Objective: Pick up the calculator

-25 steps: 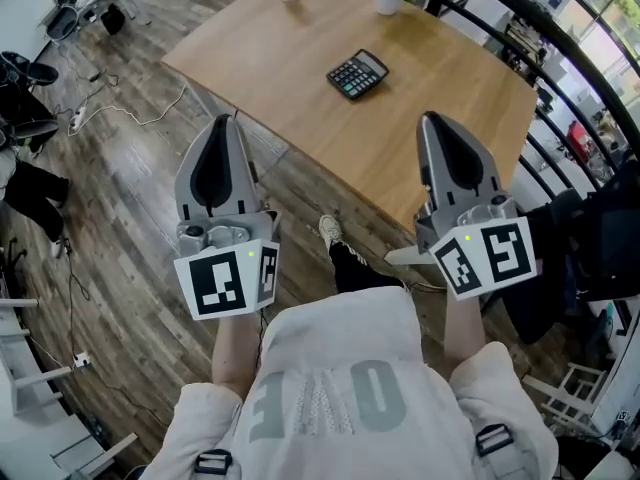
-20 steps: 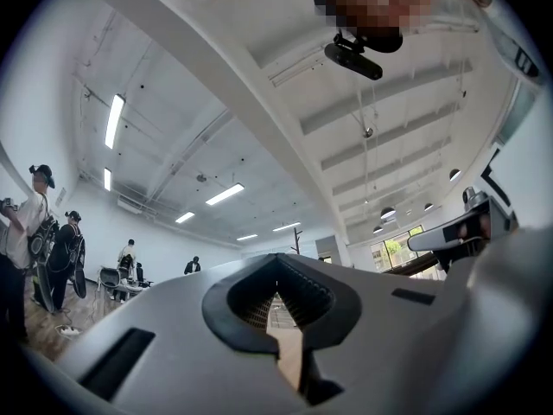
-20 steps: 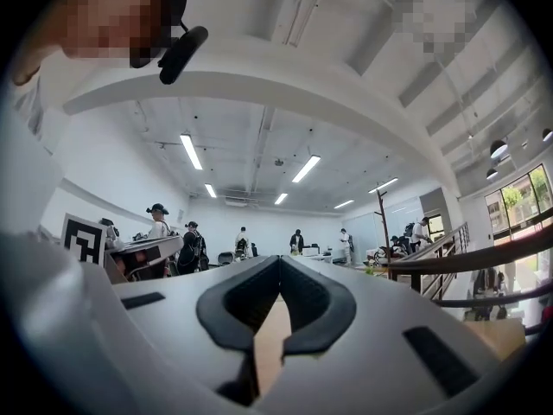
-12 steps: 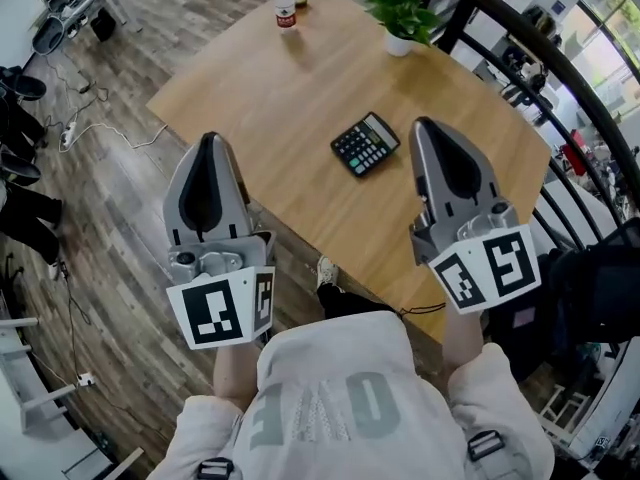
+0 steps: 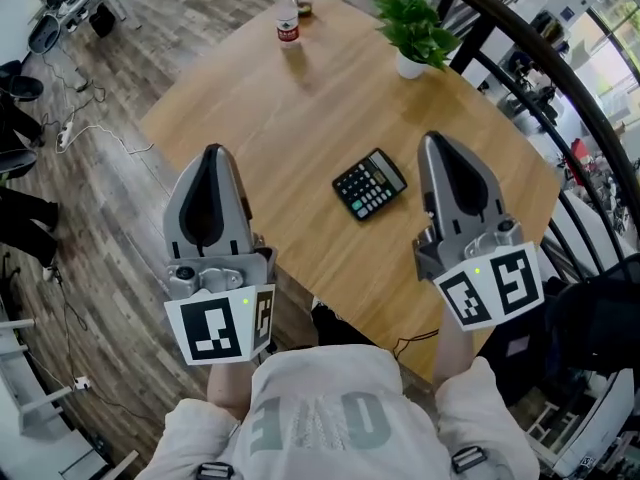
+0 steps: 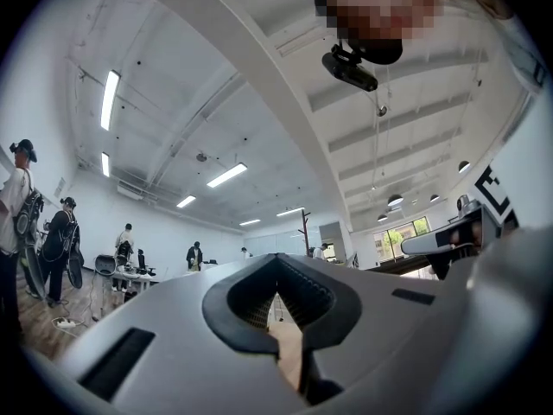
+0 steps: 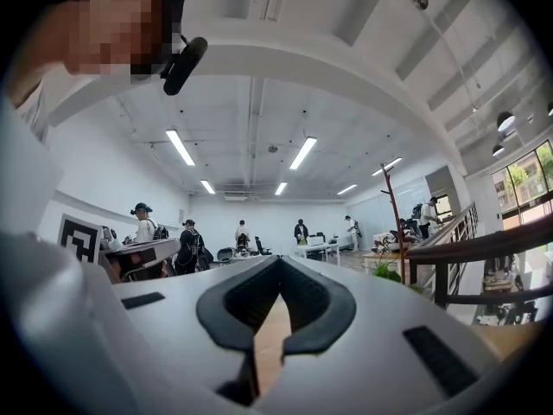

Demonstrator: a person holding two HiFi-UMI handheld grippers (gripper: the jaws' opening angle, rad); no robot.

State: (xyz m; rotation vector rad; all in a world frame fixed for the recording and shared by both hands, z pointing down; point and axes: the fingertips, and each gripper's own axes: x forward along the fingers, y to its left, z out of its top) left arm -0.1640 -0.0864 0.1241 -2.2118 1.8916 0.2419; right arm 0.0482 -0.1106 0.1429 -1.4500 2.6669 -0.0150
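Now the calculator (image 5: 369,184) lies flat on the table (image 5: 270,98), between the left tool (image 5: 211,153) and the right tool (image 5: 438,140), nearer the right. Both tools have their jaws together, empty.

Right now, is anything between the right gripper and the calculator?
Nothing. In the head view, only bare wooden table shows between the shut right gripper and the calculator.
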